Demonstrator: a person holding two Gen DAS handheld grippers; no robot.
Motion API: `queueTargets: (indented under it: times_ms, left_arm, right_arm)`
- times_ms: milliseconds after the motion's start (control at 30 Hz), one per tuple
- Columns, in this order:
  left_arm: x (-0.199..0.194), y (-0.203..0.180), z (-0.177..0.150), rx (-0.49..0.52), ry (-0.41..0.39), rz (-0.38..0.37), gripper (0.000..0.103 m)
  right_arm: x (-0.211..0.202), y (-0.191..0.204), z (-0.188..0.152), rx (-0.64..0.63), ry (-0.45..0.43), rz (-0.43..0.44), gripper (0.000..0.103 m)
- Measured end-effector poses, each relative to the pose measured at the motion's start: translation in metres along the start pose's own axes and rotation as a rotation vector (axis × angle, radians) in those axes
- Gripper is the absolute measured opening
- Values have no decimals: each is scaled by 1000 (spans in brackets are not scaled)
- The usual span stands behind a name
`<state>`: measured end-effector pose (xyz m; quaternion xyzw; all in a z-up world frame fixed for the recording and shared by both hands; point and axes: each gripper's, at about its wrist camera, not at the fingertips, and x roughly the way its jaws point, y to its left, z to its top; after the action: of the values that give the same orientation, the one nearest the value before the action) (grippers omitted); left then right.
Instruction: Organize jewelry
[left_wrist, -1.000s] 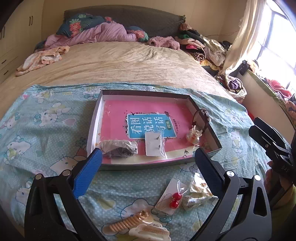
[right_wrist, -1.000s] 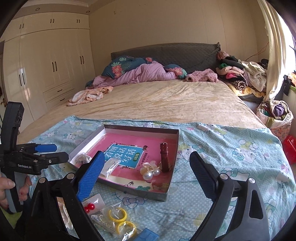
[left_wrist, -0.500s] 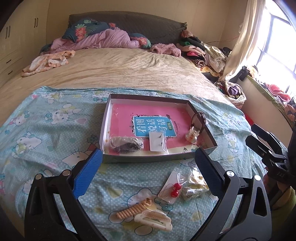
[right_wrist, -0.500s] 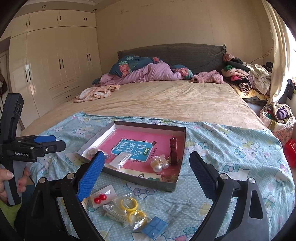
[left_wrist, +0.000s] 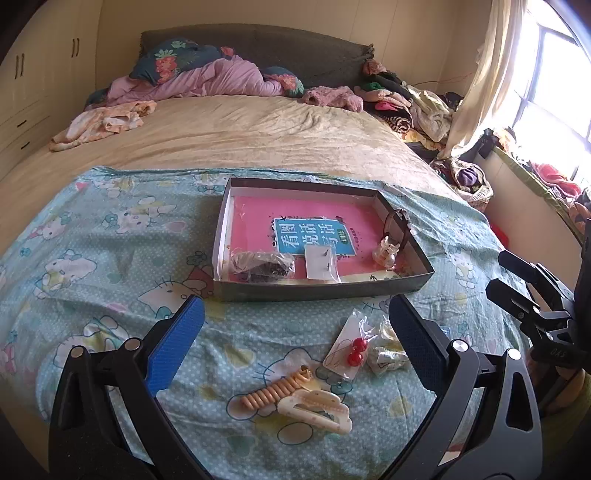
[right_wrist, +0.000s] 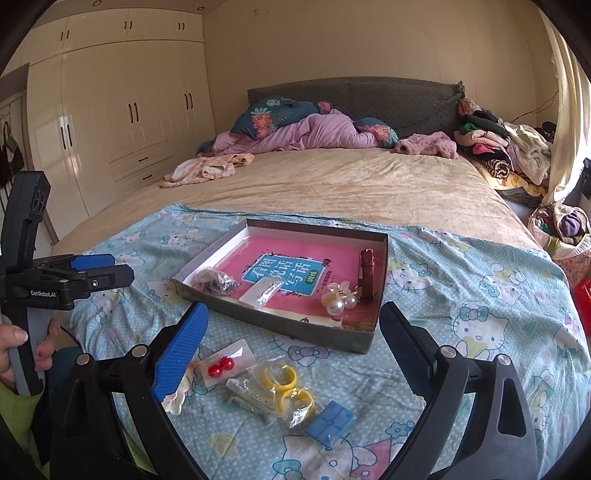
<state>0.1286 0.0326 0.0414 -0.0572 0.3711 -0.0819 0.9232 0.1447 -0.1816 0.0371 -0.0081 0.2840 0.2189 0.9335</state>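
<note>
Jewelry split between the grey box (left_wrist: 317, 291) and the blanket (left_wrist: 110, 258) — red bead card (left_wrist: 349, 350), hair claw (left_wrist: 317, 410) loose near front — both views have pulled back since a second ago, left gripper (left_wrist: 295, 343) and right gripper (right_wrist: 291, 350) spread wide, empty, nothing picked yet.

Daylight floods in from the window (left_wrist: 554, 92) on my right, blown out to glare. My fisheye views bend hard and darken at the edges.
</note>
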Motion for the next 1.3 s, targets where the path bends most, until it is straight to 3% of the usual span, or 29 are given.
queueTargets:
  times_ms: [1300]
  left_arm:
    - [5,-13,-62,75,105,31,93]
  right_arm:
    - [1,20,-42,-15,124,68,93]
